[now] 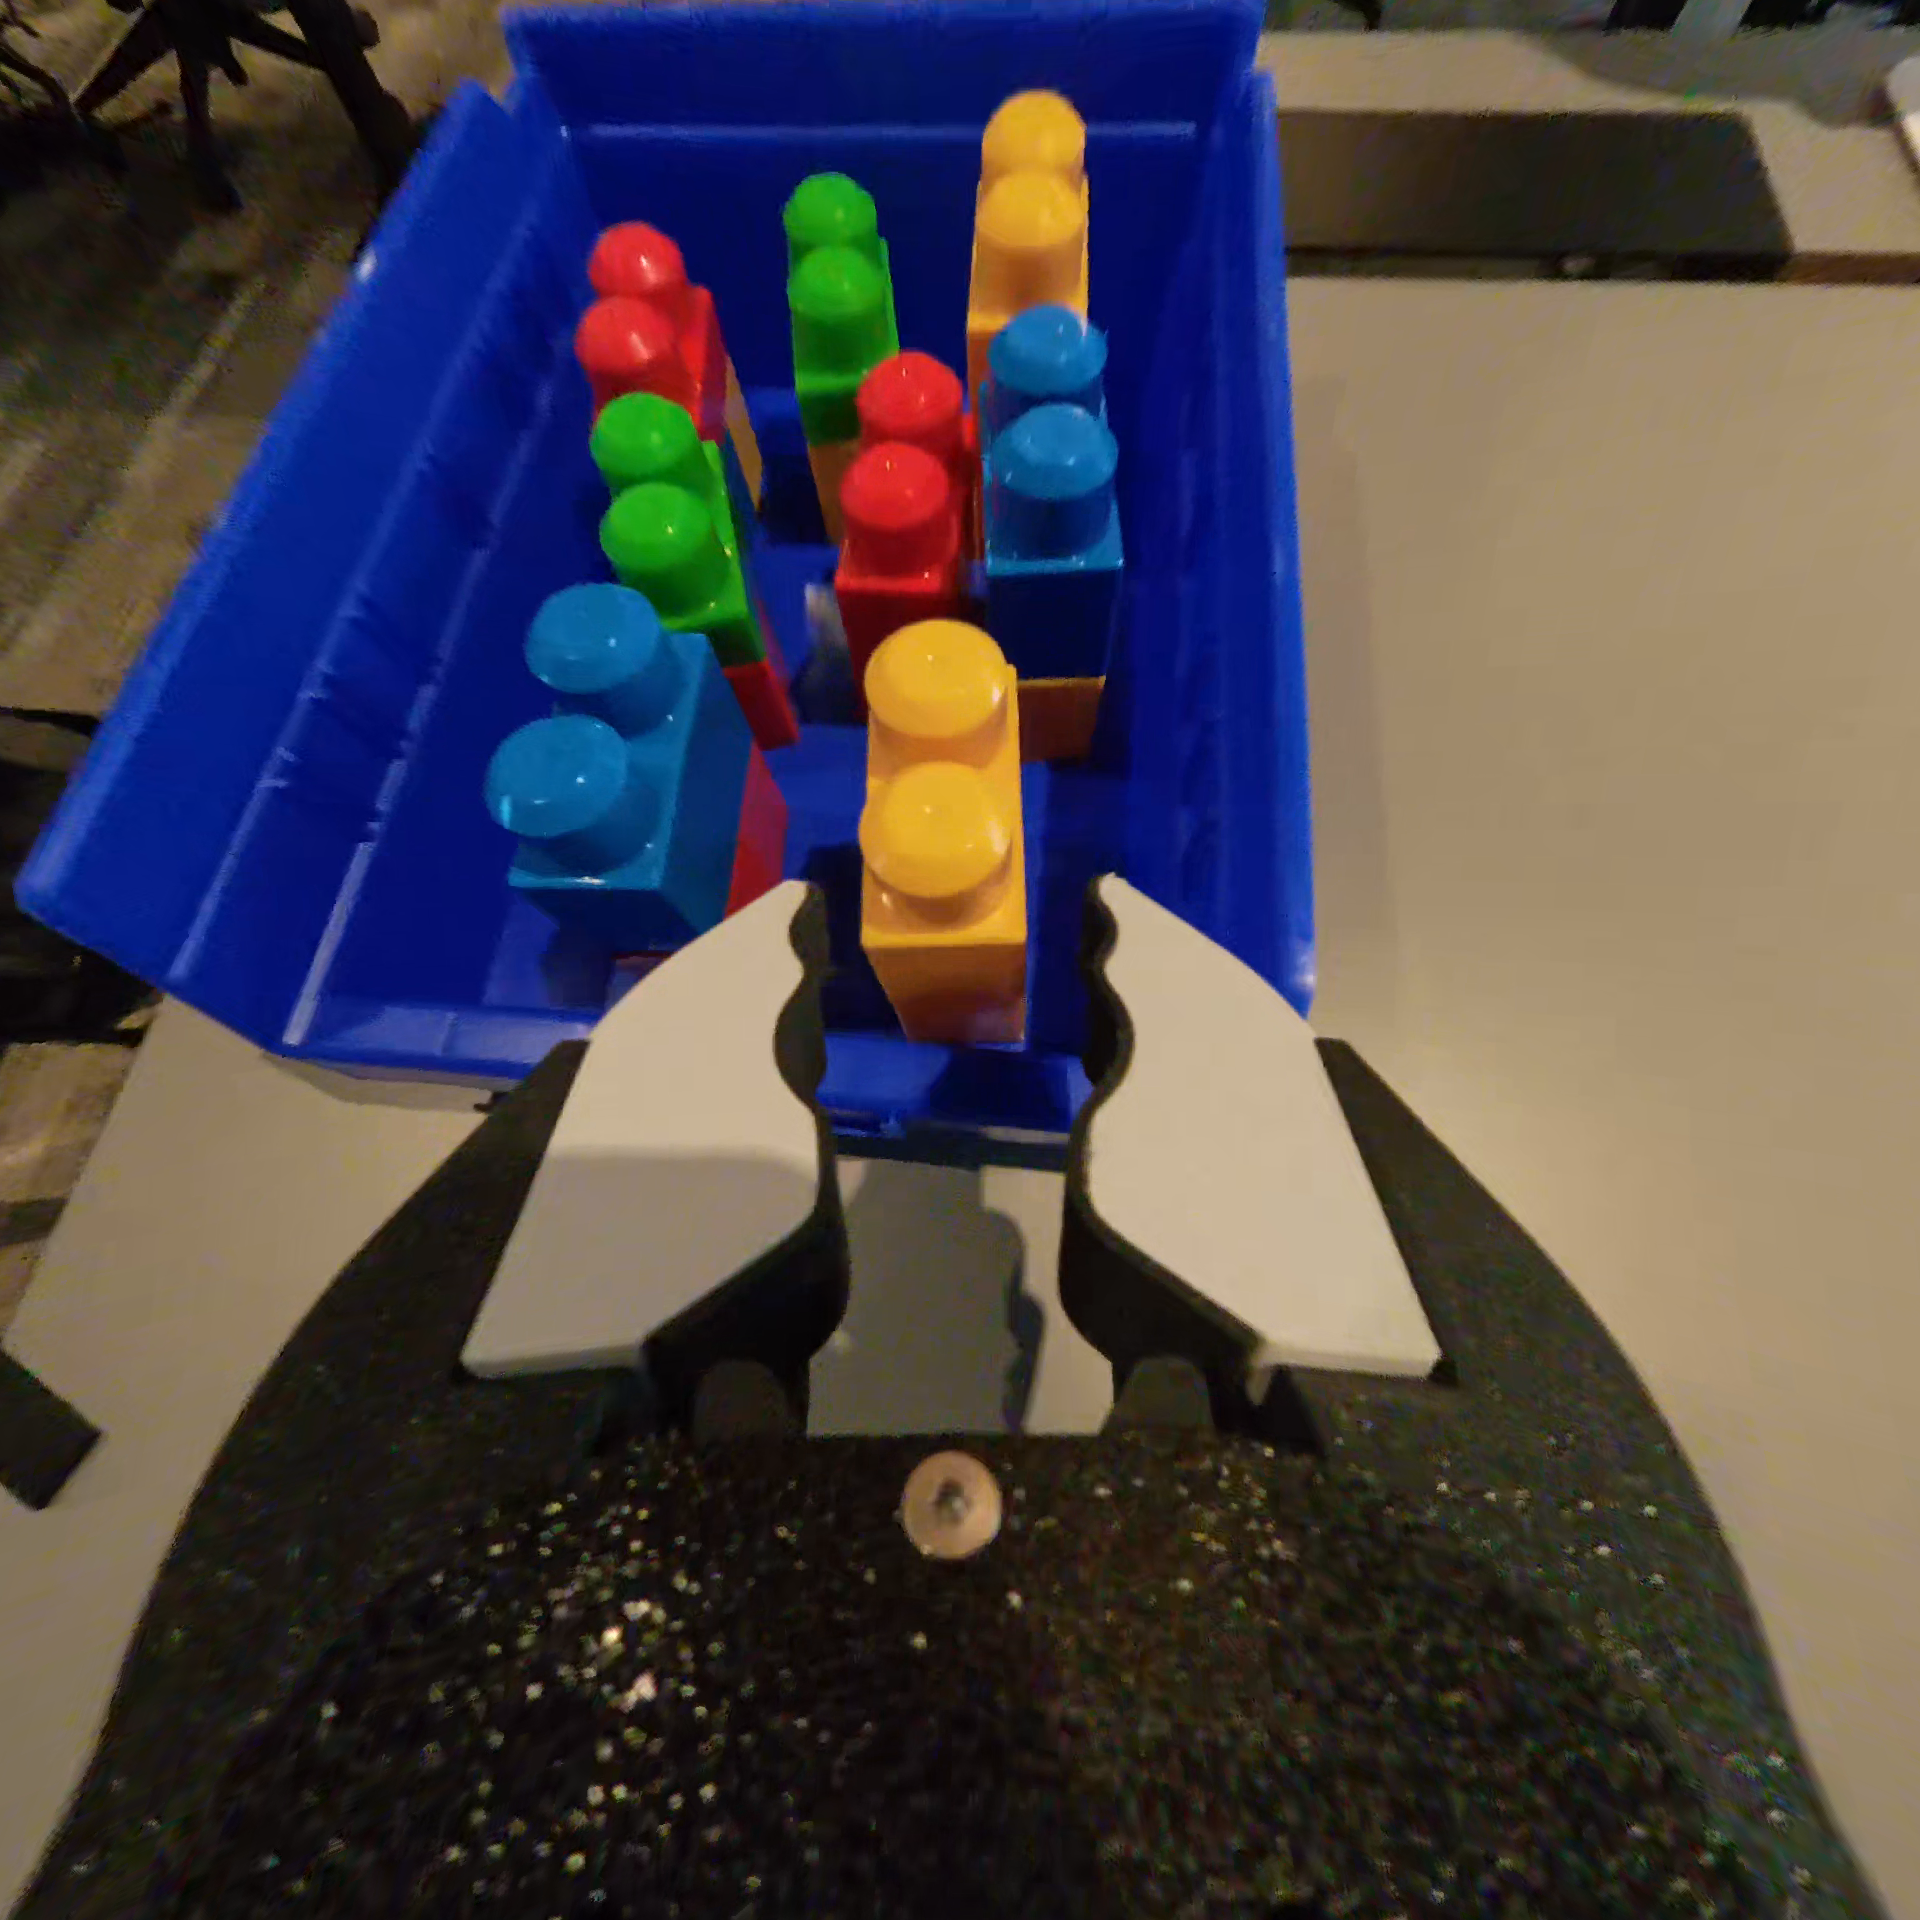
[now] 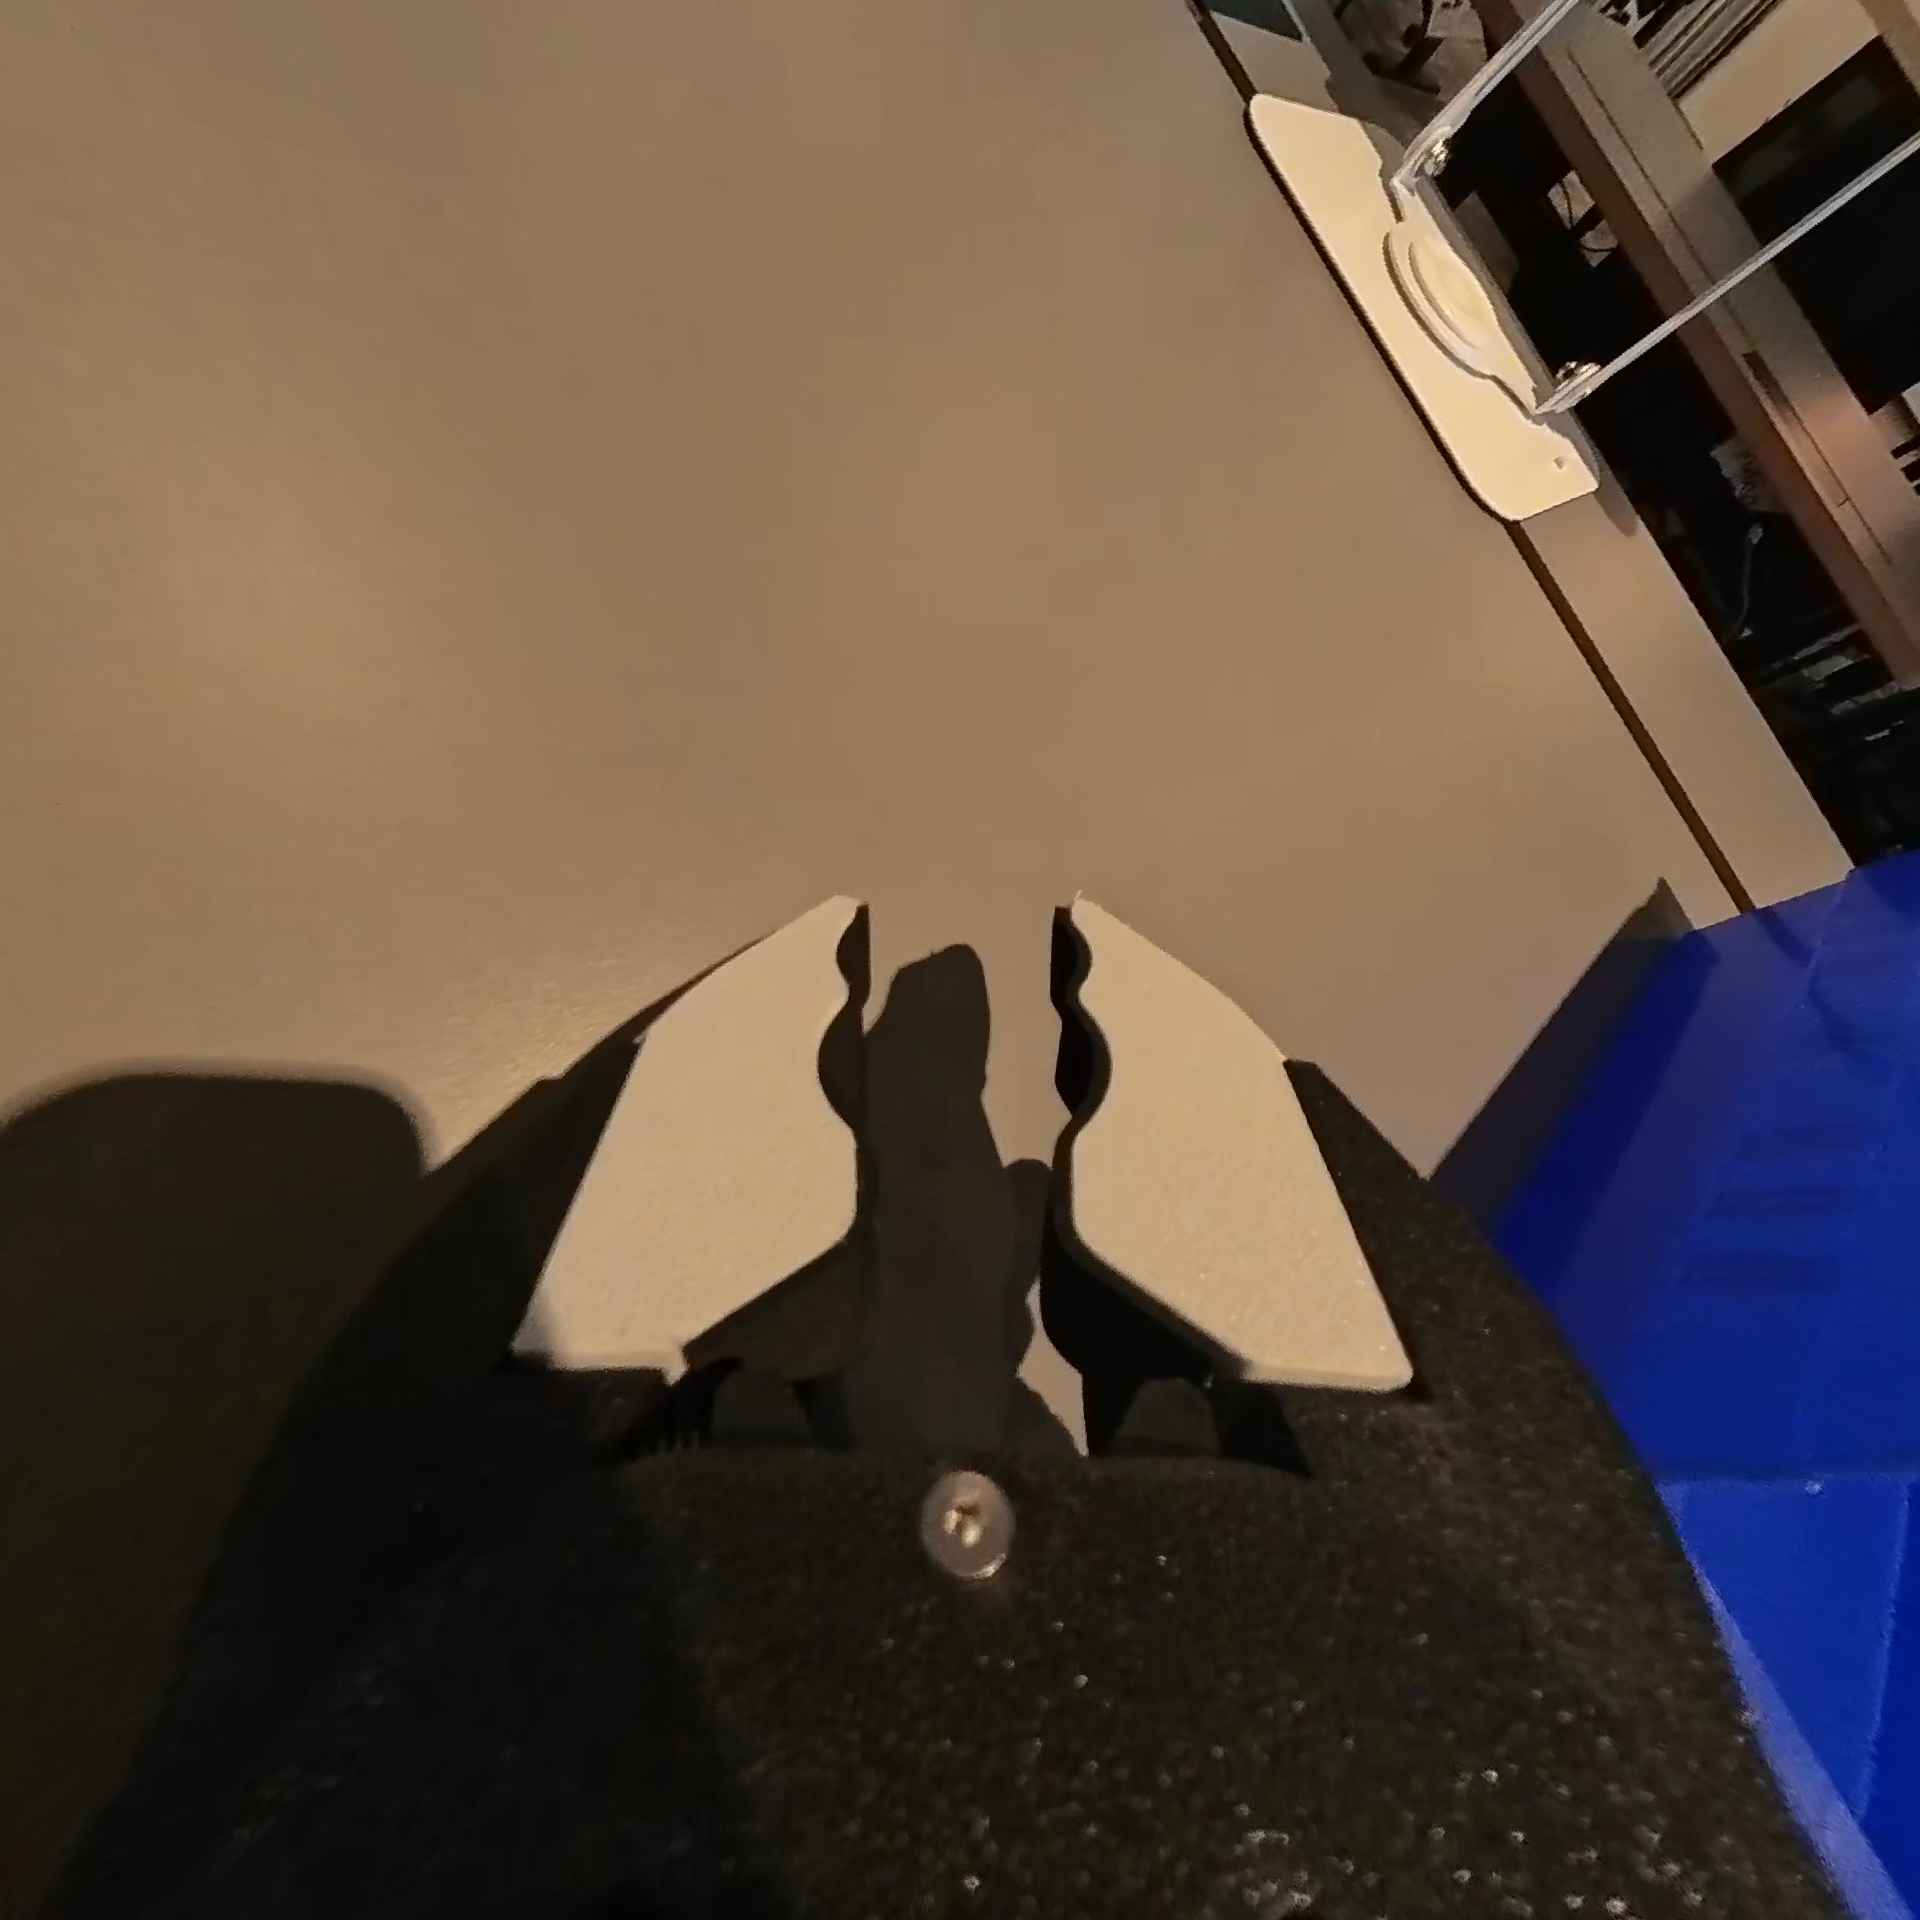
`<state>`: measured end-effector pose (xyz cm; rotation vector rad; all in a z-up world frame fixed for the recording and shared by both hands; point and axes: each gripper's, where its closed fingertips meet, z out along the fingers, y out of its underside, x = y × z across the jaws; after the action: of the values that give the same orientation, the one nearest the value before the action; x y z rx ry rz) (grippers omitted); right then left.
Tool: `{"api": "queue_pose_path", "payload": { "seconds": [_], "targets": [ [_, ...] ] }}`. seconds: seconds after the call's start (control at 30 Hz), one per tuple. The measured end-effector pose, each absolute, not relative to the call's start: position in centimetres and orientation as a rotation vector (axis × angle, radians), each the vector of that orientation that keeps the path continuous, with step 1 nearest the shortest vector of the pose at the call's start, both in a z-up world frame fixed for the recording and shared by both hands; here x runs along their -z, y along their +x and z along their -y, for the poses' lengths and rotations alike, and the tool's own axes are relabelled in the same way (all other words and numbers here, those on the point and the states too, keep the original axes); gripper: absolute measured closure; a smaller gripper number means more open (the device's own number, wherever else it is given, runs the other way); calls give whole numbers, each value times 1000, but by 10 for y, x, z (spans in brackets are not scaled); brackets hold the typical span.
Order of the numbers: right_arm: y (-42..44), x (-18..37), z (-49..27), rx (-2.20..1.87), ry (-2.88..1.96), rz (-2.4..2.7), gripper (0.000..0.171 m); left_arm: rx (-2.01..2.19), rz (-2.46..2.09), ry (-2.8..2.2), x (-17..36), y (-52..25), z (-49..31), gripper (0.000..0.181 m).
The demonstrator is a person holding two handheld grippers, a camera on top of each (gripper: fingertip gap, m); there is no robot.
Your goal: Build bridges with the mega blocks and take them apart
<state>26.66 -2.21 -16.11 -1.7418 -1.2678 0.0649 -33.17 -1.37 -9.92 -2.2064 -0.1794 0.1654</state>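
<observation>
The left tool [image 1: 951, 894] hangs over the near wall of the blue bin [image 1: 1236, 623] with its jaws spread wide and nothing between them; the gap lines up with the nearest yellow block [image 1: 940, 831], which stands upright just inside that wall, so this looks like the approach to a first pick, with the opening set wider than the block so the fingers can pass down either side. The bin sits near the worktop's [image 1: 1558, 727] left edge, and all the blocks are in it, standing on end in stacks with their studs up. Just left of the yellow block stands a blue stack [image 1: 613, 769], leaning a little, with a red piece under it; behind are a red stack [image 1: 899, 520] and a darker blue stack [image 1: 1049, 499] that touch or nearly touch, then two green stacks [image 1: 665, 520] [image 1: 836, 291], another red one [image 1: 639, 312] and a tall yellow one [image 1: 1029, 208] toward the far wall. The gap on the yellow block's left is narrow, so the left finger could knock the leaning blue stack; the bin's near wall also limits how low the tool can reach. The right tool [image 2: 961, 914] rests low over bare worktop, empty, its jaws parted by a moderate gap, probably waiting to take or steady a piece. The bin's outer side shows at its right, and a pale plate with a clear bracket [image 2: 1455, 312] sits at the worktop's far edge, well apart. No bridge is yet built.
</observation>
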Motion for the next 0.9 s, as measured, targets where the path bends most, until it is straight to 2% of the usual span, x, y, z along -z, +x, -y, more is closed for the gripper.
{"api": "queue_pose_path", "payload": {
  "seconds": [0.13, 0.27, 0.43, 0.67, 0.9],
  "targets": [
    [267, 162, 21, -71, -1754, 1265, 138, -170, 170, -2255, 117, -332, 8, 135],
    [268, 162, 18, -70, -1780, 1245, 138, -208, 137, -2315, 133, -335, 0, 143],
    [271, 162, 15, -29, -1787, 1218, 142, -236, 119, -2300, 131, -339, 1, 144],
    [271, 162, 15, -17, -1781, 1215, 144, -311, 164, -2038, 68, -335, 14, 144],
    [273, 162, 14, -8, -1788, 1205, 144, -261, -76, -1893, -4, -245, 6, 145]
  ]
}}
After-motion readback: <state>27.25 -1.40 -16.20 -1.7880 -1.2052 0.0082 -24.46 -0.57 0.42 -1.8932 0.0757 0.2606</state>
